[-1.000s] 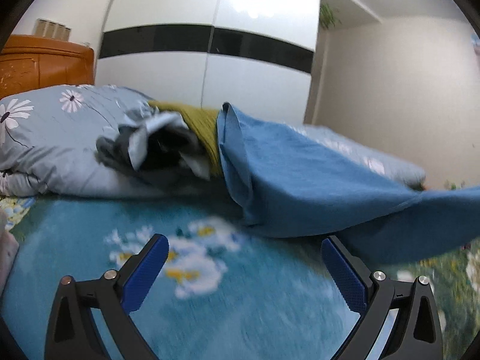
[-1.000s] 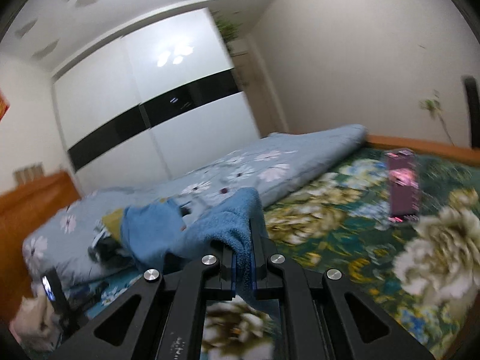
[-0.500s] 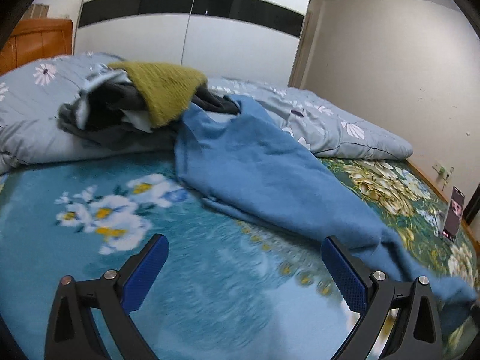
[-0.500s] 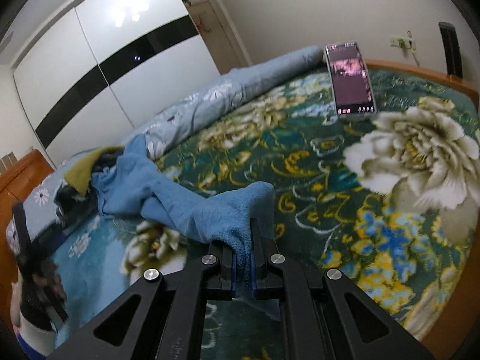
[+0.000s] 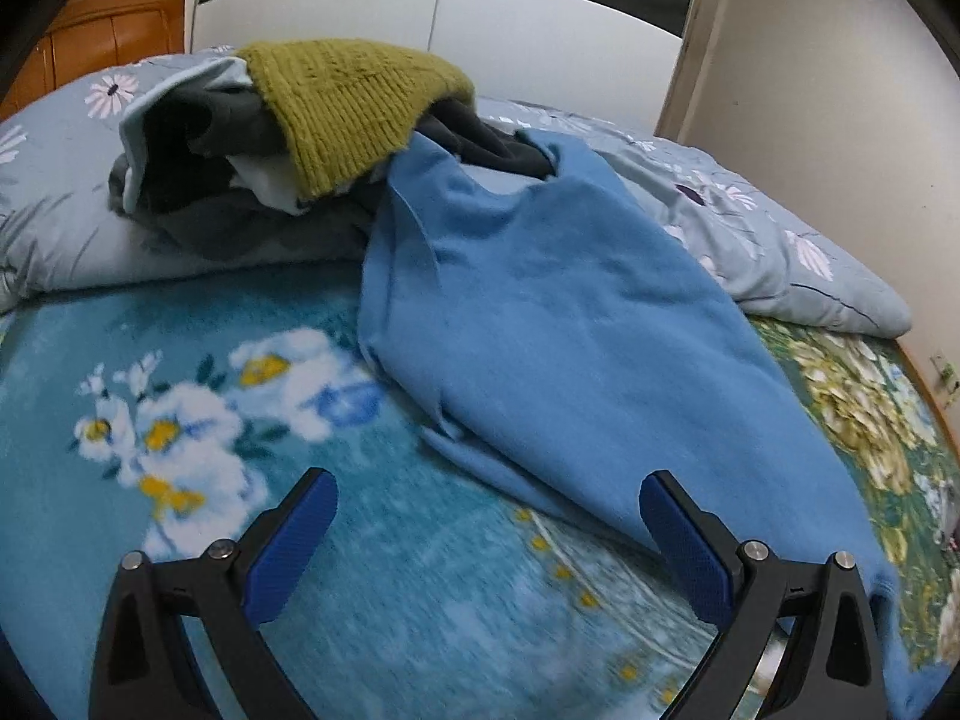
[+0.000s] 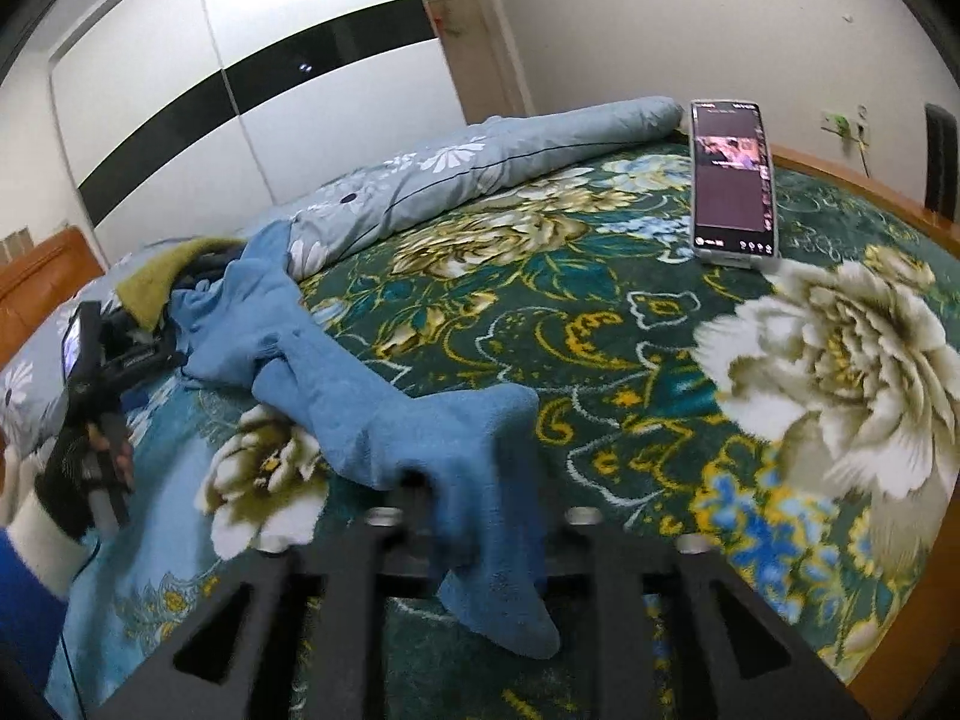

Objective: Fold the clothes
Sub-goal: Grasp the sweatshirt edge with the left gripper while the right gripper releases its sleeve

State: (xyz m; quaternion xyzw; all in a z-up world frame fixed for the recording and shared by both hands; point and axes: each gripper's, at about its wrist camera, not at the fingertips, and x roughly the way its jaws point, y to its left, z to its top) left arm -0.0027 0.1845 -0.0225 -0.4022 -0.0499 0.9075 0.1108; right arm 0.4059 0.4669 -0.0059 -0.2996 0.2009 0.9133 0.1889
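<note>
Lying stretched: a blue fleece garment (image 5: 558, 324) runs across the floral bed blanket (image 5: 180, 408), its upper end against the heap of clothes, its lower end reaching toward the right gripper.
Garment in right view: the same blue fleece garment (image 6: 336, 372) trails from the heap down to the bottom of the frame, where one end drapes over the front of the gripper.
Left gripper: the black two-finger gripper with blue pads (image 5: 486, 546) hovers over the blanket, jaws spread wide, nothing between them; the right pad (image 5: 684, 546) sits just beside the garment's edge.
Right gripper: the black gripper (image 6: 480, 516) is blurred and its fingers appear spread apart, with the cloth lying across and between them; whether it pinches the cloth I cannot tell.
Heap: an olive-green knitted sweater (image 5: 354, 102) lies on top of dark grey clothes (image 5: 240, 204), resting on a pale blue daisy-print quilt (image 5: 60, 204).
Quilt: it lies rolled along the far side of the bed (image 6: 480, 162).
Phone: a lit smartphone (image 6: 732, 174) stands propped upright on the blanket, well apart from the garment.
Person: a gloved hand (image 6: 90, 444) grips the left tool's handle.
</note>
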